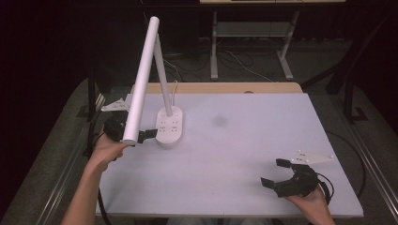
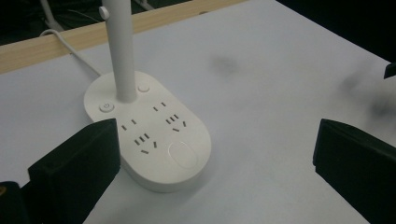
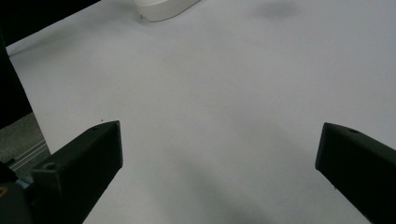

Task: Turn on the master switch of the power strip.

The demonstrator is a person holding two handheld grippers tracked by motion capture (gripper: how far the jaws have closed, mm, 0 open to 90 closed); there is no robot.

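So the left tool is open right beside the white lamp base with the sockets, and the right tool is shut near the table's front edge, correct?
Not quite: the right tool is open, not shut. The right gripper view shows its two jaws spread wide with bare table between them. The rest holds: the left tool is open beside the white lamp base with the sockets, and the high view shows the right one near the front edge.

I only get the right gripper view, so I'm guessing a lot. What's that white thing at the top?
Observer: The base of a desk lamp, with socket holes in its top.
Operator: Is the other gripper close to it?
Observer: Yes, the left gripper points at the base, jaws wide apart.
Operator: Is the lamp tall?
Observer: Its white head slants down over the left gripper.
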